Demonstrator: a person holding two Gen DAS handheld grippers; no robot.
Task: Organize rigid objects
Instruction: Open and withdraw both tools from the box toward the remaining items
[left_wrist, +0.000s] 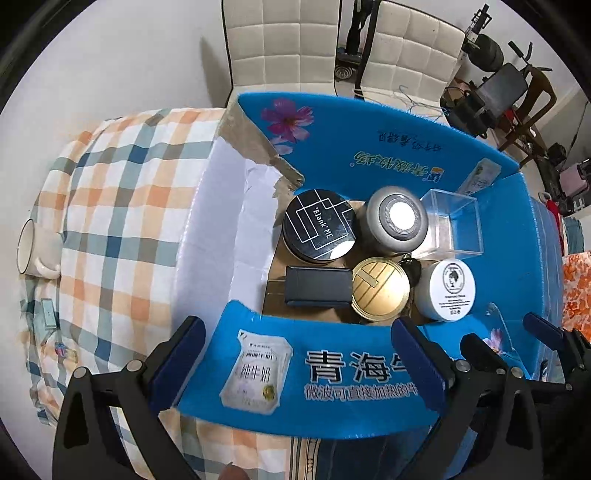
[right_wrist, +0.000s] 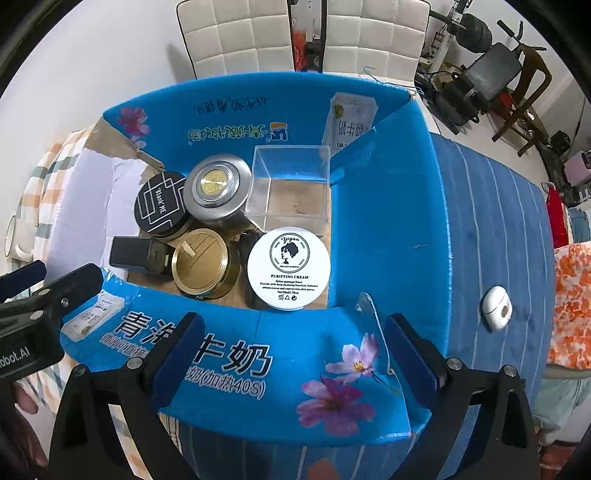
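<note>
Where plaid cloth (left_wrist: 122, 206) covers the table, blue box (right_wrist: 384, 229), both hand-held grippers spread, chairs (left_wrist: 284, 40) behind.

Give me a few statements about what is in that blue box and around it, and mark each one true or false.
1. The white cream jar lies inside the blue box. True.
2. The clear plastic case is packed full of small items. False: it looks empty, and the box floor shows through it.
3. Both pairs of tongs, left and right, are open and hold nothing. True.
4. The gold-lidded tin sits outside the box on the checked cloth. False: it is inside, between the dark rectangular case and the cream jar.
5. A small white earbud-style case rests outside the box on the blue striped cloth. True.
</note>
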